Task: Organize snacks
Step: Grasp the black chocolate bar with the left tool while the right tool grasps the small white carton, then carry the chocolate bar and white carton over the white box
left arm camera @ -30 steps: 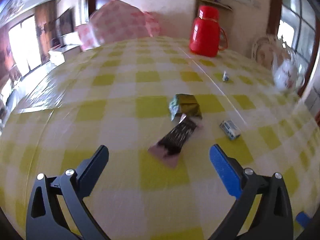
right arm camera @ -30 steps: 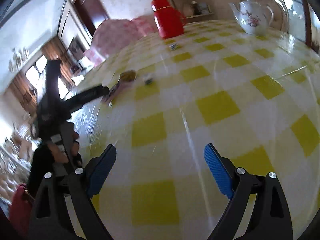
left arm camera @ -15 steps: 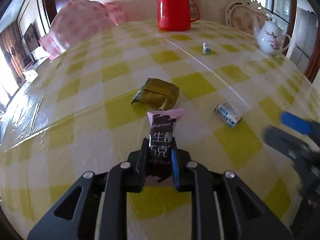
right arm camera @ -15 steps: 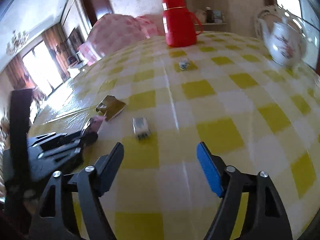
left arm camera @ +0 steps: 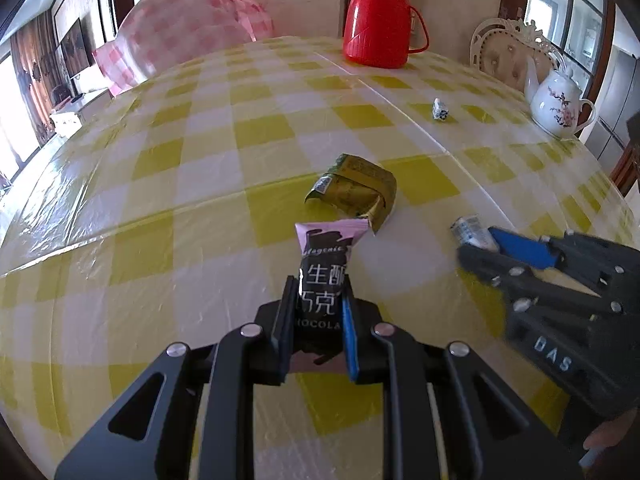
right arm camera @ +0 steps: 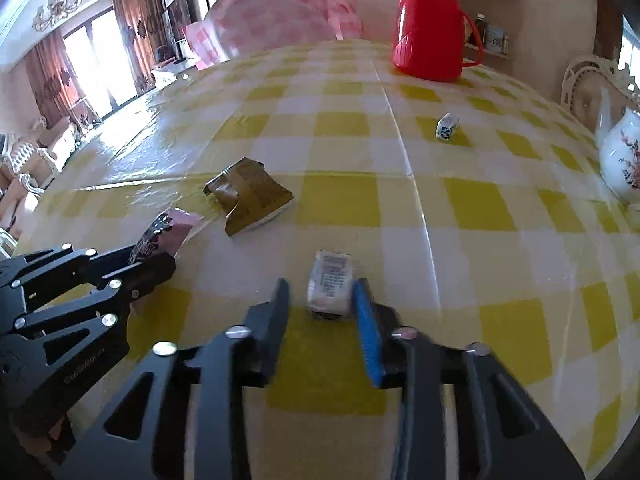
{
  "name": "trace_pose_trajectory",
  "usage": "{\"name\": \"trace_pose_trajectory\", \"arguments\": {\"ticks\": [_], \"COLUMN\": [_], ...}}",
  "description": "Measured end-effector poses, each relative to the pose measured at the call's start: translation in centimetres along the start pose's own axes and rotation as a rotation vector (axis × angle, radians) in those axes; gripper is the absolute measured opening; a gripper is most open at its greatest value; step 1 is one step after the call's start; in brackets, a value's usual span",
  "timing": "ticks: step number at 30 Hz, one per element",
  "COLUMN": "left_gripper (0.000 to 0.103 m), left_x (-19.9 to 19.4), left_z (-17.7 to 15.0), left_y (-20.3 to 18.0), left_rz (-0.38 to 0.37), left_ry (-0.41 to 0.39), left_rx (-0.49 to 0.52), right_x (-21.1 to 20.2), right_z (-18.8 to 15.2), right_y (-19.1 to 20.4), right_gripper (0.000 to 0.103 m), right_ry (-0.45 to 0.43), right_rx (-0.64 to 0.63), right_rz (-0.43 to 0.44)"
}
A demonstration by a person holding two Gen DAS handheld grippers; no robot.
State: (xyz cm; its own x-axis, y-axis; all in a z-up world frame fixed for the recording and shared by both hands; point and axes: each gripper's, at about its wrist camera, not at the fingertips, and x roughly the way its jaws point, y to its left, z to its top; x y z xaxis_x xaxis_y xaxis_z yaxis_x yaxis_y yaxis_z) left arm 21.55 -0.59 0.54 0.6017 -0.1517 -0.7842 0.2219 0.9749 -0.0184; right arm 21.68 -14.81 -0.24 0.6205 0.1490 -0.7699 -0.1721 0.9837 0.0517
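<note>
Yellow-checked tabletop (left arm camera: pixel 200 152): your left hand-held gripper (left arm camera: pixel 316 312) clamps the pink-and-black chocolate bar wrapper (left arm camera: pixel 326 264); your right hand-held gripper (right arm camera: pixel 324 312) is closing around the small white wrapped candy (right arm camera: pixel 330 282). Next, lift both.

Left gripper (left arm camera: pixel 317 304): we've gone from wide open to clamped on the chocolate bar (left arm camera: pixel 325 276).
Right gripper (right arm camera: pixel 322 300): we've swung across to the white candy (right arm camera: pixel 330 285), jaws closing around it.

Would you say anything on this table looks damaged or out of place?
Only the gold snack packet: it lies crumpled and folded over, one flap sticking up, beside the chocolate bar. Nothing is spilled; the thermos and teapot stand upright.
</note>
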Motion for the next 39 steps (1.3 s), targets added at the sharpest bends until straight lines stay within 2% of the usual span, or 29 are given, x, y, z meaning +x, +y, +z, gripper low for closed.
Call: {"name": "trace_pose_trajectory", "arguments": {"ticks": [4,10,25,33,39], "left_gripper": [0.02,0.02,0.02,0.02,0.02], "left_x": [-0.1,-0.3,-4.1,-6.3,-8.1], "left_z": [-0.1,-0.1,-1.0,-5.5,-8.4], "left_y": [0.0,0.3,-1.8,-3.3,-3.9], "left_rz": [-0.008,-0.069,-0.118,-0.152,-0.121], "left_ry": [0.001,0.005,-0.066,-0.061,-0.07], "left_rx": [-0.001,-0.033,-0.008,-0.02,-0.032], "right_x": [-2.5,-4.9,-14.8,-17.2,-17.8], "right_z": [-1.2,-3.7,-13.0,-14.2,-14.8], "right_y": [-0.7,-1.0,-0.5,-0.3,0.2], "right_gripper": [0.021,0.021,0.021,0.021,0.021], "right_ry": [-0.091,-0.1,-0.213,-0.263,-0.264], "right_rx": [0.031,0.066,0.15,0.167,0.173], "right_rz": [-0.043,-0.041,-0.007,0.037,0.072]}}
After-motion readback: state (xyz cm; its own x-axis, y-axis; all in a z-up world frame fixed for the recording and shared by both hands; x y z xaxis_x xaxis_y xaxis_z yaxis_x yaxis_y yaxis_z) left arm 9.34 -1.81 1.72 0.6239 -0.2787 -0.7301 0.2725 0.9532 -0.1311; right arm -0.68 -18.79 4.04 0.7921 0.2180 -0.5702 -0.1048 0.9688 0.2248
